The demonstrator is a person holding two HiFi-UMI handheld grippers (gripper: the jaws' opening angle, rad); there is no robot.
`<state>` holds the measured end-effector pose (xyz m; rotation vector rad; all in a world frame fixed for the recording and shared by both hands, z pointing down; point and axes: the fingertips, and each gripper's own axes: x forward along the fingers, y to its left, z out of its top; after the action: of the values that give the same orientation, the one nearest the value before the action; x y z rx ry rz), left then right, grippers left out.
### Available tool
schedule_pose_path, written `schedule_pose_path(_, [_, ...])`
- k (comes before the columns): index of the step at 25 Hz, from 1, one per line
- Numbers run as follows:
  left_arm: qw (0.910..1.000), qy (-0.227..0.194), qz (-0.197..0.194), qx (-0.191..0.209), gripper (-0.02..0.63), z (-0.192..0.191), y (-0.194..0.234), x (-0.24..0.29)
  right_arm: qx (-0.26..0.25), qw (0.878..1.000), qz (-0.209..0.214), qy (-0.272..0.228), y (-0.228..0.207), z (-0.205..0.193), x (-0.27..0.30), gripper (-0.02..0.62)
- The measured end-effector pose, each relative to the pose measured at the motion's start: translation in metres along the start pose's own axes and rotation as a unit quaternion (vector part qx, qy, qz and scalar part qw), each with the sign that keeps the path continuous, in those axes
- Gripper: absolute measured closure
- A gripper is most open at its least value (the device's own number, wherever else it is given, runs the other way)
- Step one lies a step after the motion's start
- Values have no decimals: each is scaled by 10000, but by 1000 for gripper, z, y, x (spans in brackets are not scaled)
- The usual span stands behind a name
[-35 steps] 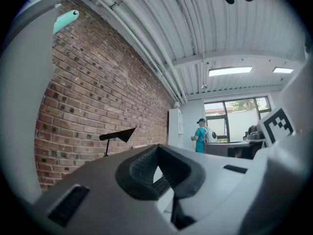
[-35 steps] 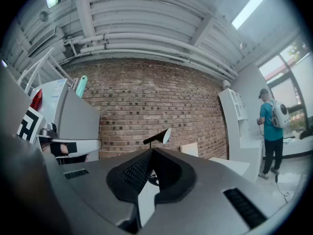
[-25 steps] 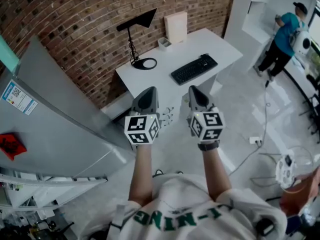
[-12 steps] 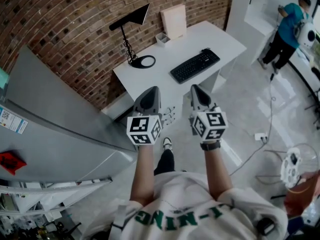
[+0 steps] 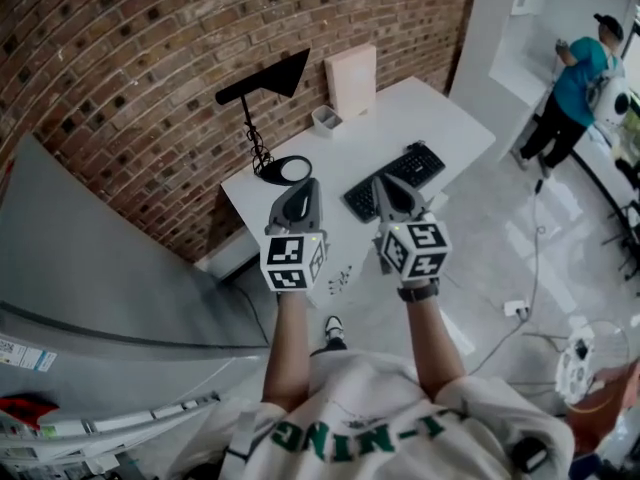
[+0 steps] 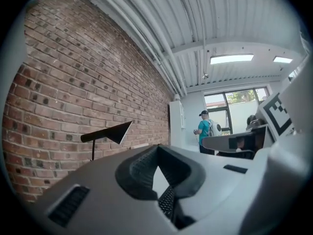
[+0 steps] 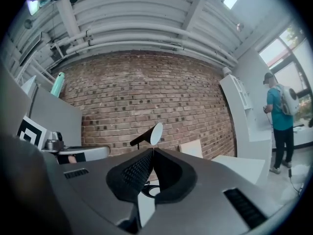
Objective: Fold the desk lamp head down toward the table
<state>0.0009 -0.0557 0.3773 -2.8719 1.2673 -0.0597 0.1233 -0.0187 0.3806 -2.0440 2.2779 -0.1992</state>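
Holding the left gripper (image 5: pixel 298 192) and the right gripper (image 5: pixel 390 190) side by side and level, the person stands just short of the white tabletop (image 5: pixel 400 118). Nothing on it is touched. Each gripper's own view shows its jaws closed tip to tip with nothing between them.

The desk lamp (image 5: pixel 252 133) stands at the tabletop's far left corner, close to the brick wall (image 5: pixel 120 88). Its ring base (image 5: pixel 283 170) lies flat, the thin stem (image 5: pixel 248 128) is upright, and the dark wedge-shaped head (image 5: pixel 268 78) is raised high, so the fold is, by my reading, not yet begun.

The risks lie mostly in the lamp's build:
- The head is slim and slanted, so closed jaws pressing on it could slide off the edge (opening them first to take the head would be safer).
- The base looks light, and a downward push on the head with no steadying at the base may tip the lamp or skate it toward the wall.
- A small cup (image 5: pixel 326 120) sits just beside the lamp and a keyboard (image 5: pixel 395 180) lies near the front edge. A careless reach could knock either.
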Motion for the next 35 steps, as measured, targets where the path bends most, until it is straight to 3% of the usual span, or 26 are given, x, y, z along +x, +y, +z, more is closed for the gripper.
schedule_pose_path(14, [9999,81,-46,-125,612,-8,108,86,46,9996,226,131,12,-9,145,591])
schedule_pose_path(26, [9991,294,7,-297,612,-26,124,123,-13,9986,491,193,-10,-10,196,591])
schedule_pose_path(35, [9981,264,535,-155,612,-8,145,169,-409,9907,1290,-131,-43,27,261,589])
